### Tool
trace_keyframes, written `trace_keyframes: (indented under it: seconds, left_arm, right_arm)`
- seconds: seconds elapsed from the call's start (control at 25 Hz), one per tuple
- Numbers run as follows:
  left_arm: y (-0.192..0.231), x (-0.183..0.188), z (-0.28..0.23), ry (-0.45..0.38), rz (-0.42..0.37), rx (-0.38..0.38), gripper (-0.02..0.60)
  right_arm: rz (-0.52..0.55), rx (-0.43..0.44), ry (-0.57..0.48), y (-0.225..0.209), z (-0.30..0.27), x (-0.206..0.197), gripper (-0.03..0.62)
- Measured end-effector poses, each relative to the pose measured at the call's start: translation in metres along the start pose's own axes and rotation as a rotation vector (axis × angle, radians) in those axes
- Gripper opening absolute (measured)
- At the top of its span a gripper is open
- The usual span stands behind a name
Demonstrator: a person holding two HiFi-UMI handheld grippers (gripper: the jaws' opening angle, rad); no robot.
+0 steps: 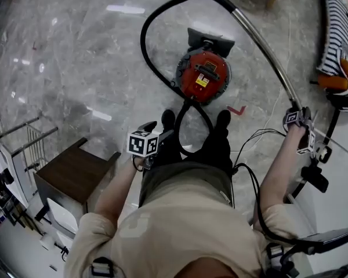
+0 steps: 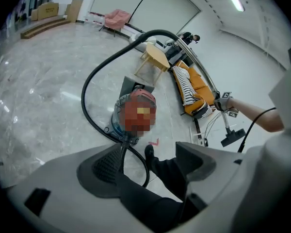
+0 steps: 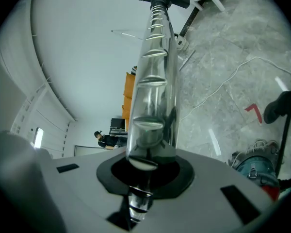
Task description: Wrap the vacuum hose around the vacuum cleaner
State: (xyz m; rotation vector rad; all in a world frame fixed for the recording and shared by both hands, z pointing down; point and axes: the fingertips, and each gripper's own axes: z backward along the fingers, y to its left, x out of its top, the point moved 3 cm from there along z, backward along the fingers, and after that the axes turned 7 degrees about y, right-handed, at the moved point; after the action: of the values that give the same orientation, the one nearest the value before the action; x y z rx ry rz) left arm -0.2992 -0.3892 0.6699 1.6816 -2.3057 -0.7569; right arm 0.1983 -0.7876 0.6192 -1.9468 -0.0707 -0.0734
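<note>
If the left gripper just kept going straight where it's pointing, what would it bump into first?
Probably the person's own dark trouser leg, which fills the gap between its open jaws; the black hose loops just beyond. Depth is uncertain.

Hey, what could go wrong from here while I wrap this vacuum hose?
1. The hose loops on the floor between your shoes; pulling it could trip you.
2. The right tongs clamp a smooth metal tube; it might slip or twist.
3. The left tongs are open and empty, so slack hose may swing loose.
</note>
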Motion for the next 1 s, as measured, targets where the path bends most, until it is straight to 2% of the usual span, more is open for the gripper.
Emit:
trace_keyframes:
  seconds: [0.12, 0.28, 0.44, 0.64, 0.8, 1.0]
  left_arm:
    - [-0.003, 0.0, -0.001, -0.023, 0.046, 0.03, 0.36]
    - [-0.037, -0.003, -0.025, -0.002, 0.084, 0.018, 0.36]
    - [-0.079, -0.004, -0.069, 0.098, 0.012, 0.003, 0.36]
    - [-0.125, -0.006, -0.115, 0.19, -0.09, -0.048, 0.36]
    - [-0.136, -0.022, -0.14, 0.255, -0.111, -0.057, 0.36]
    - [-0.132, -0.034, -0.179, 0.298, -0.107, -0.07, 0.36]
  right_arm:
    - [-0.029, -0.034, -0.032, -0.024, -0.003, 0.024, 0.058]
    - [-0.061, -0.072, -0.064, -0.05, -0.004, 0.064, 0.058]
    - [-0.109, -0.096, -0.078, -0.08, -0.011, 0.097, 0.058]
    - [-0.155, -0.068, -0.111, -0.105, -0.026, 0.144, 0.058]
    - [-0.164, -0.063, -0.135, -0.125, -0.028, 0.174, 0.058]
    - [-0.169, -0.077, -0.135, -0.169, -0.035, 0.199, 0.058]
